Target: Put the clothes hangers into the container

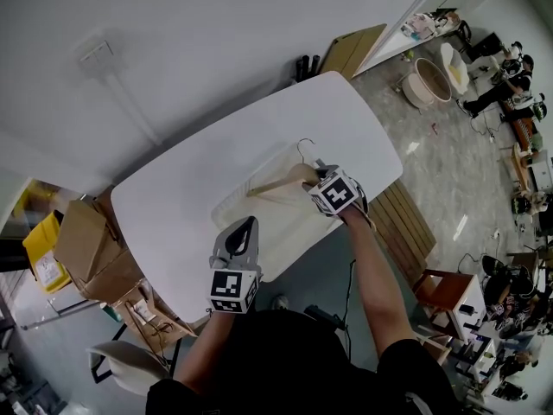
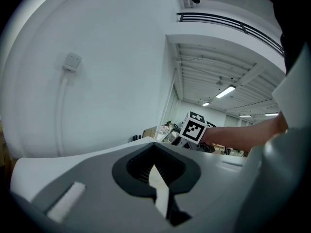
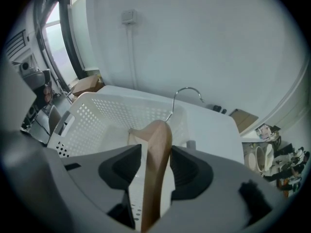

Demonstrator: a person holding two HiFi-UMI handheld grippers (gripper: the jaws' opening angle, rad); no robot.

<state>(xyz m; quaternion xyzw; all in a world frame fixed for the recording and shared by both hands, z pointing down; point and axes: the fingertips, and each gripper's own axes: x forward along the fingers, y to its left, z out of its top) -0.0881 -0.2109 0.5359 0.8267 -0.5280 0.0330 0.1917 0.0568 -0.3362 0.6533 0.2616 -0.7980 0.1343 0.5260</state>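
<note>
Right tool [image 3: 155, 154] tight on hanger [image 3: 157, 130] over basket [image 3: 109, 109]; left tool [image 2: 156, 168] closed, in its view.

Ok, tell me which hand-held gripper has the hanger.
The right hand-held gripper: its jaws are closed on the wooden hanger over the white basket. The left hand-held gripper is shut on nothing, back near the table edge.

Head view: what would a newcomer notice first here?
The right gripper is shut on a wooden clothes hanger, holding it at the open top of the white perforated basket on the white table. The hanger's metal hook points away from the person. The left gripper hangs shut and empty over the table's near edge.
</note>
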